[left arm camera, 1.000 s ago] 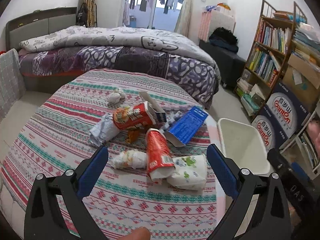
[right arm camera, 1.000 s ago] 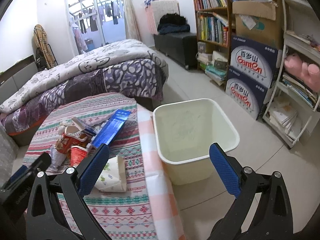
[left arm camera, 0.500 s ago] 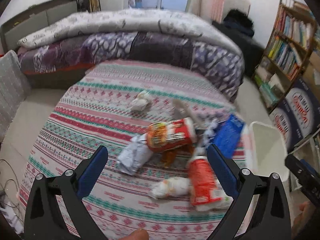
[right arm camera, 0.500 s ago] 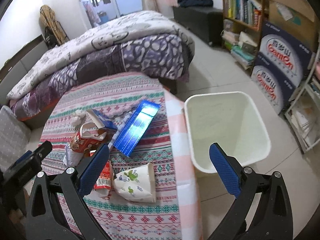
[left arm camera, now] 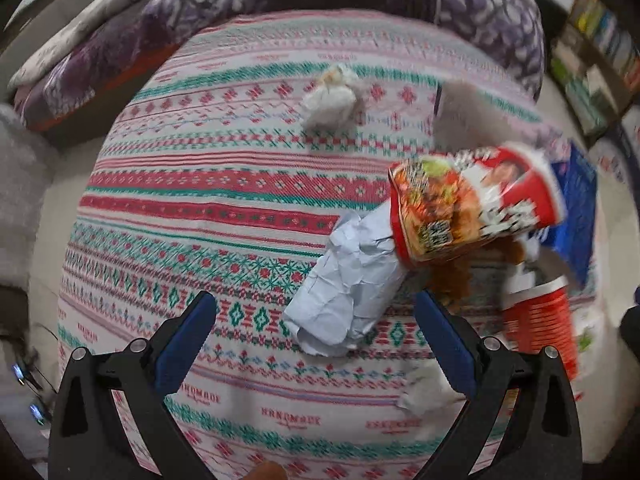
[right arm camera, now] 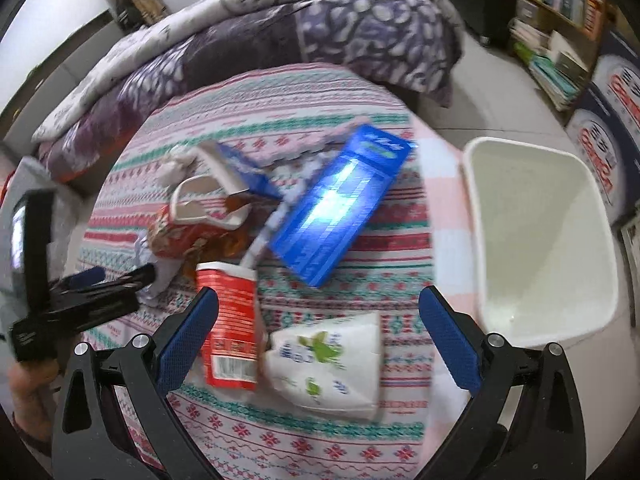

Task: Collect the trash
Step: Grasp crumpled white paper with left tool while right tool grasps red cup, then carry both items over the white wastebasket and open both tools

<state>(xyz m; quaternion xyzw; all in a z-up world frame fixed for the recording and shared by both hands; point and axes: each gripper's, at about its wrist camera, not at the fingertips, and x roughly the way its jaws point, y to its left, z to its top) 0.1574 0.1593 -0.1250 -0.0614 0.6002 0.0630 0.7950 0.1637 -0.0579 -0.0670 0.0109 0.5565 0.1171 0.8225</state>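
Trash lies on a round table with a striped cloth [left arm camera: 200, 208]. My left gripper [left arm camera: 316, 316] is open and empty, its jaws on either side of a crumpled pale paper roll [left arm camera: 348, 284]. A red noodle cup [left arm camera: 472, 204] lies just beyond the roll, and a white paper wad [left arm camera: 332, 100] lies farther back. My right gripper [right arm camera: 318, 312] is open and empty above a white tissue pack [right arm camera: 332, 364], with a red carton [right arm camera: 230, 316] at its left jaw. A blue box [right arm camera: 340, 204] lies beyond. The white bin [right arm camera: 544, 240] stands on the floor at the right.
A bed with a purple quilt [right arm camera: 280, 28] stands behind the table. Bookshelves and printed boxes [right arm camera: 608, 80] line the right wall past the bin. The left gripper's body [right arm camera: 80, 296] shows at the left of the right wrist view.
Both grippers have moved down and closer to the table. The left one has shifted left onto the paper roll. The right one has swung from the bin toward the tissue pack.
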